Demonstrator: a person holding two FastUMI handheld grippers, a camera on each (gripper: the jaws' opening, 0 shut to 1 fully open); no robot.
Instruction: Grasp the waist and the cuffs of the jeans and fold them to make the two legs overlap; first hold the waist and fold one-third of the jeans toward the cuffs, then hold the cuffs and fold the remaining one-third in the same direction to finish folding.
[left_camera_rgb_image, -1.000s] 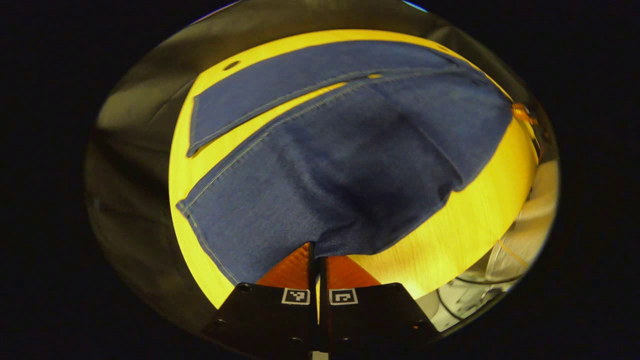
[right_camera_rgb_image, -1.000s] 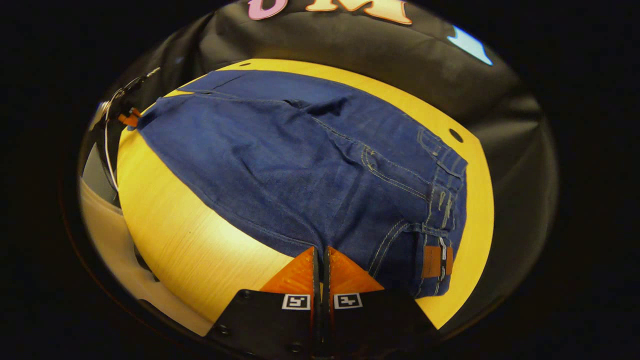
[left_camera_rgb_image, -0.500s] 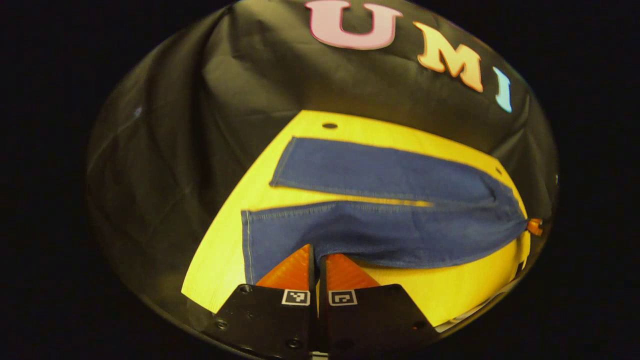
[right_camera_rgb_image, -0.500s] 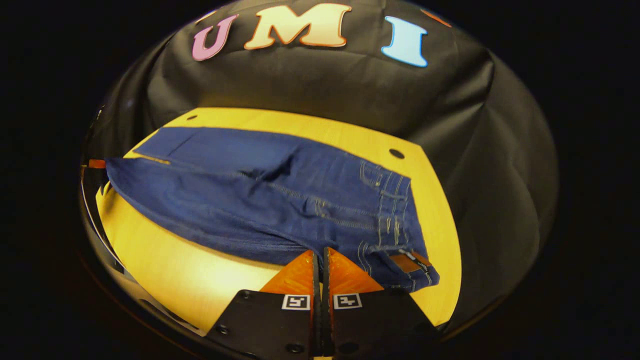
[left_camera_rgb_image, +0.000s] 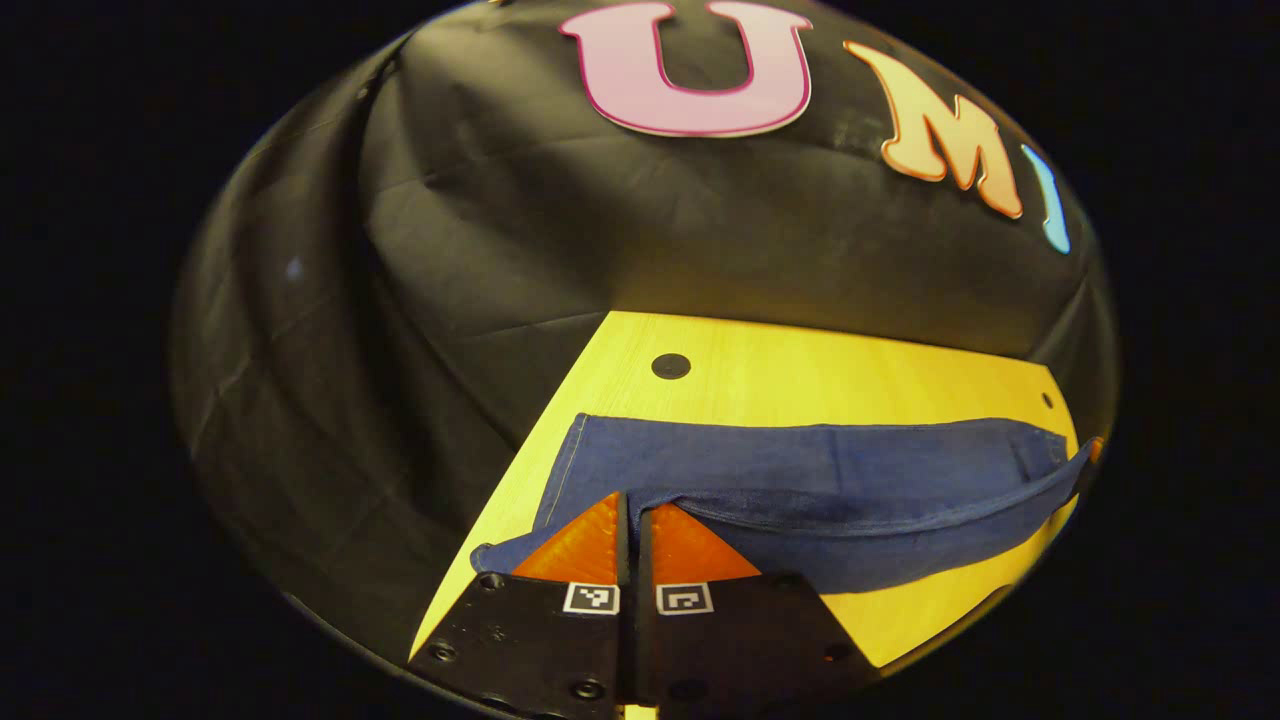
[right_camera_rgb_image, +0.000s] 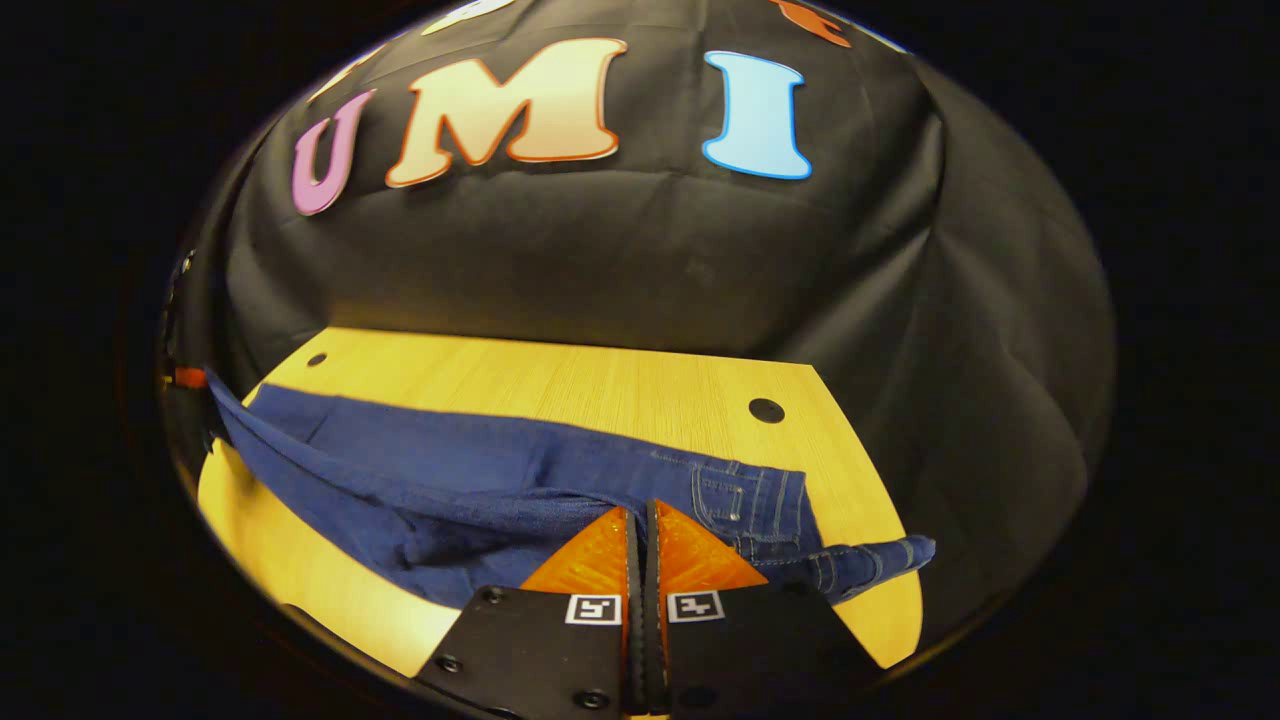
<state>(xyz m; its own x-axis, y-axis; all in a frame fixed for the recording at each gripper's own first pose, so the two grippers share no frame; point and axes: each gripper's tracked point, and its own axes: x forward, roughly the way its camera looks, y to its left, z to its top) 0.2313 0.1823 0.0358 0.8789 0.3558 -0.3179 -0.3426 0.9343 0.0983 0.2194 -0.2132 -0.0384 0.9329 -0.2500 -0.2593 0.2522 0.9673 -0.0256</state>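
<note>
Both tools are pinched nearly closed on the jeans. In the left gripper view my left tool (left_camera_rgb_image: 628, 515) has its fingers (left_camera_rgb_image: 580, 545) together with only a thin slit between them, clamping the lower leg's edge near the cuff (left_camera_rgb_image: 500, 552), which droops just beside them at the bench's corner. In the right gripper view my right tool (right_camera_rgb_image: 640, 525) is likewise drawn tight on the denim near the waist (right_camera_rgb_image: 860, 565), whose band sticks out toward the bench edge beside the fingers.

The jeans (left_camera_rgb_image: 820, 490) lie across the yellow wooden bench (left_camera_rgb_image: 800, 370). The edge I hold is lifted and sags between the two tools, over the leg lying flat beyond it. From the left tool, the far end of that lifted edge runs up to my other tool (left_camera_rgb_image: 1095, 450) at the bench's far side. The right gripper view shows the pocket stitching (right_camera_rgb_image: 745, 500) just beyond the fingers.

Past the jeans, bare bench carries a dark round hole (left_camera_rgb_image: 671, 366); the right gripper view shows one too (right_camera_rgb_image: 766, 410). Beyond the bench hangs the black cloth wall (right_camera_rgb_image: 600, 250). Nothing lies between the tools and the jeans.
</note>
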